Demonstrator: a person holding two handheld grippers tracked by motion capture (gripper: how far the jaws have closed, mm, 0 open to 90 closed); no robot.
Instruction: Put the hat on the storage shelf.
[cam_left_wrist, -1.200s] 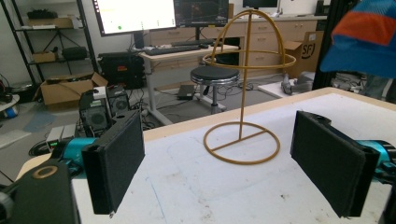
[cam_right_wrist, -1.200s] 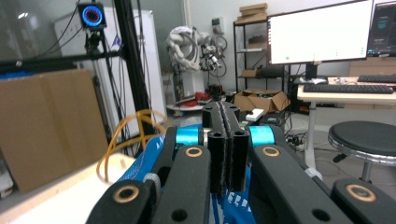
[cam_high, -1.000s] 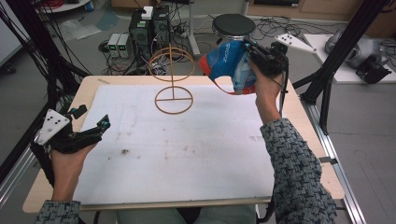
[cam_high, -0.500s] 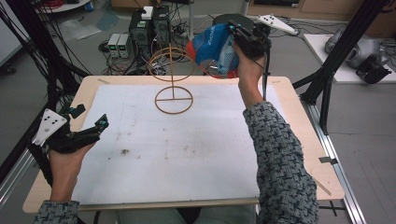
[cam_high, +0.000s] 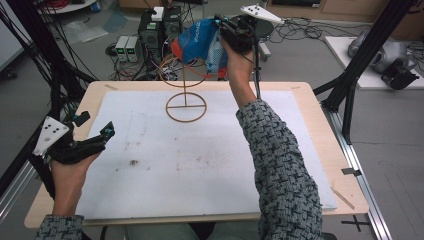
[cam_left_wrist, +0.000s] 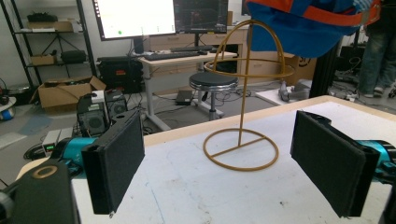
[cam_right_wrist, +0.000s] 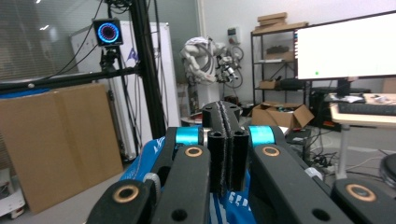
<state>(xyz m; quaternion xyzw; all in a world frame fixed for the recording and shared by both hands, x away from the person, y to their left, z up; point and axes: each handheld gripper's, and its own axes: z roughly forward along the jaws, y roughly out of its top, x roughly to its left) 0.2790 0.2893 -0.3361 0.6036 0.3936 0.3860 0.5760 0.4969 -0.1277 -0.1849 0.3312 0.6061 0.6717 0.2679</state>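
A gold wire hat stand (cam_high: 185, 95) rises from the far middle of the white board (cam_high: 200, 165). My right gripper (cam_high: 220, 24) is raised just above and to the right of its domed top, shut on a blue cap with orange trim (cam_high: 199, 42) that hangs over the stand's upper ring. In the right gripper view the jaws (cam_right_wrist: 226, 140) are pressed together with blue cap fabric (cam_right_wrist: 148, 156) beneath them. My left gripper (cam_high: 95, 126) rests at the table's left edge, open and empty. Its view frames the stand (cam_left_wrist: 241, 116) between the pads, with the cap (cam_left_wrist: 299, 28) above.
The wooden table (cam_high: 310, 100) is ringed by black frame posts (cam_high: 350, 85). Computer boxes (cam_high: 160, 27) and cables lie on the floor behind it. A round stool (cam_left_wrist: 214, 83) and a desk with monitors stand beyond the far edge.
My right hand has carried the cap leftward and a little higher, from right of the stand to over its top. The left hand has stayed put.
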